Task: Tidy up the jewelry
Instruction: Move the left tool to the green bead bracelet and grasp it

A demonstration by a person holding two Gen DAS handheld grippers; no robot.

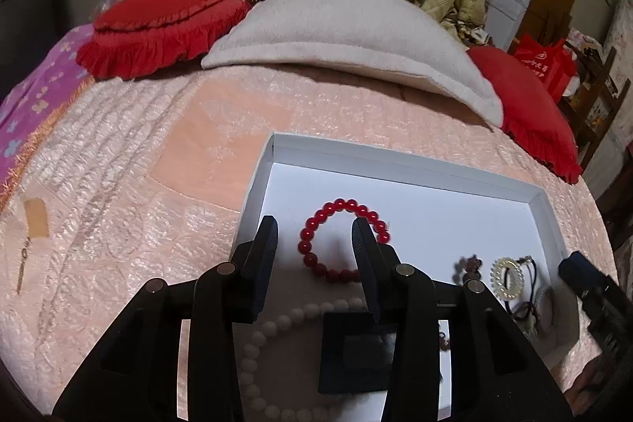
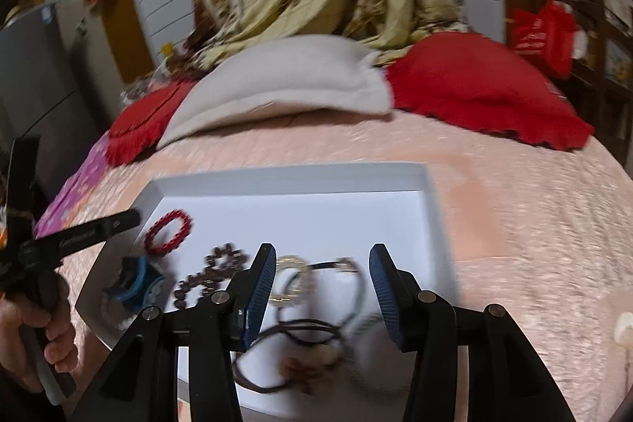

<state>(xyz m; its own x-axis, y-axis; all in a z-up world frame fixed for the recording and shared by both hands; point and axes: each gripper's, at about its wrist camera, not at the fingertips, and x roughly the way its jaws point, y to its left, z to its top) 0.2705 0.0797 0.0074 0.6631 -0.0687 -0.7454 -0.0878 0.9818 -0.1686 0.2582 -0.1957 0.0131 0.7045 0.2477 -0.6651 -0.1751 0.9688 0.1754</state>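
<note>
A white tray (image 1: 395, 161) lies on a pink bedspread. A red bead bracelet (image 1: 312, 224) rests in its left part. My left gripper (image 1: 314, 228) hovers over it, open; the right finger (image 1: 362, 236) overlaps the ring and the left finger stands by the tray's left wall, neither pad pressing. A white bead strand (image 1: 269, 335) lies under the gripper. My right gripper (image 2: 322, 256) is open above a pearl-ringed hair tie (image 2: 292, 275) and dark cords (image 2: 300, 331), holding nothing. A brown bead bracelet (image 2: 221, 263) sits left of it, with the red bracelet (image 2: 168, 230) beyond.
A thin chain (image 1: 23, 260) and a tan card (image 1: 37, 218) lie on the bedspread left of the tray. Red frilled cushions (image 1: 158, 26) and a grey pillow (image 1: 348, 34) line the far edge. A hand (image 2: 31, 335) holds the left gripper's handle. The right wrist view is blurred.
</note>
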